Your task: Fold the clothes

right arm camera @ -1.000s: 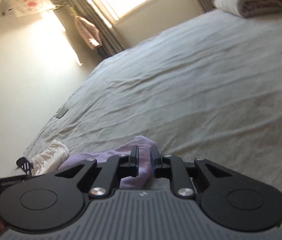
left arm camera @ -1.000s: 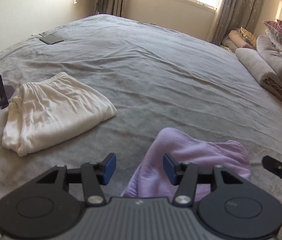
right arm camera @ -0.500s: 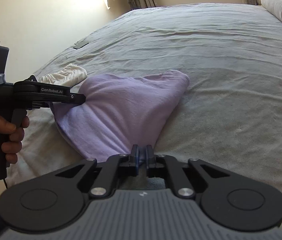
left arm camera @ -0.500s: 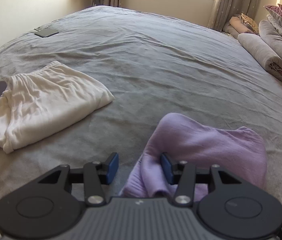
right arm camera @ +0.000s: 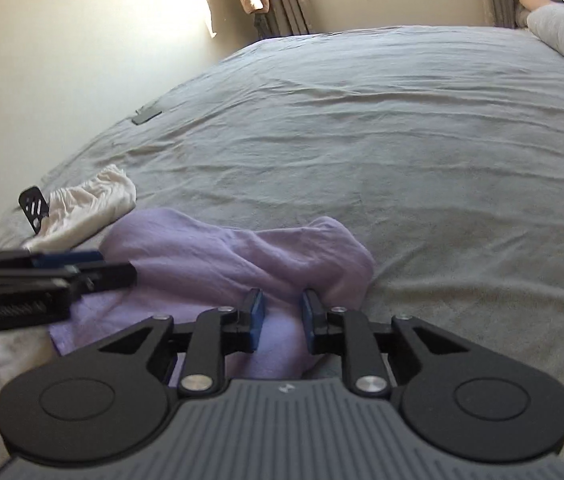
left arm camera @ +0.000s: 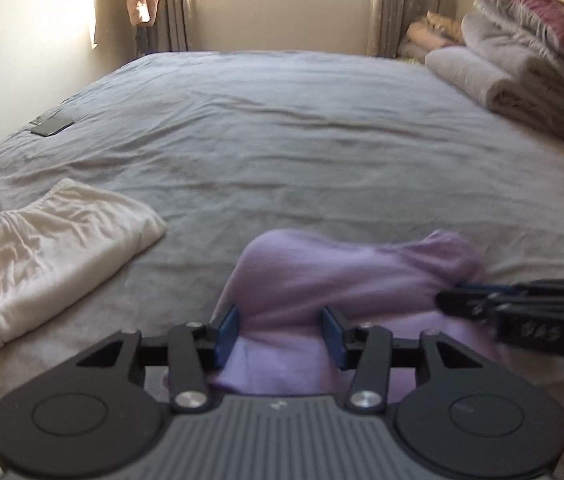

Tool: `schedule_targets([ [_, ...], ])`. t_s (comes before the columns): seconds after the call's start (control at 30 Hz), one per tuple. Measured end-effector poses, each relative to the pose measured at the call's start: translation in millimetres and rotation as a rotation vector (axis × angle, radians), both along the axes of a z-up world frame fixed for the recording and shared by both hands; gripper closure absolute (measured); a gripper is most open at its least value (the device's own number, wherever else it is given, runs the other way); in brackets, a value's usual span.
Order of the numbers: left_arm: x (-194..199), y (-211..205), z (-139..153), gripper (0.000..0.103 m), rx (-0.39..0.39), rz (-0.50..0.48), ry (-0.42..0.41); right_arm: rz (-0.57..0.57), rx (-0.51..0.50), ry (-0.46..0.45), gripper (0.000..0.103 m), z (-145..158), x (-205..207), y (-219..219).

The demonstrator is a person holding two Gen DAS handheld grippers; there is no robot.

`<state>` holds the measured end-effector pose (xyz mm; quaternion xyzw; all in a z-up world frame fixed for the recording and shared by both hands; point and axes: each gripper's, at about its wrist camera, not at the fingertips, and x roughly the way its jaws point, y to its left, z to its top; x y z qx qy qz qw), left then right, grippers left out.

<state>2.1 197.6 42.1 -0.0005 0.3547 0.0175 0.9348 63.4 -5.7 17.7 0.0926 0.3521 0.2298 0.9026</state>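
Working across the wide grey bed, we keep our folding at its near edge, where the sheet gives us a flat, soft bench. Rolled blankets are stacked along the far right side, out of our way. At the near left a white garment lies as a flat, squared bundle, so it sits as a folded piece would, though we cannot say who laid it so. A dark phone-like slab rests far off by the wall.

Directly before us lies the purple garment, bunched and doubled, with two rounded humps pointing away toward the window. Its long axis runs left to right across our view, between our two tools, which suits holding it at both ends.

Our left gripper is spread wide, its blue pads straddling the near left part of the cloth without pinching it. Our right gripper is likewise parted, with a fold of purple cloth lying loose in the gap. We judge this fits either a regrip mid-fold or a release.
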Motion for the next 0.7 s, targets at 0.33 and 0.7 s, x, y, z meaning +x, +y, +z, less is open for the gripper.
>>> schedule_targets([
  [0.33,0,5,-2,0.052,-0.039,0.013,0.031,0.089,-0.007,-0.061,0.069,19,-29,15],
  [0.7,0,1,-2,0.051,-0.019,-0.012,0.052,0.187,-0.22,-0.119,0.067,10,-102,26],
])
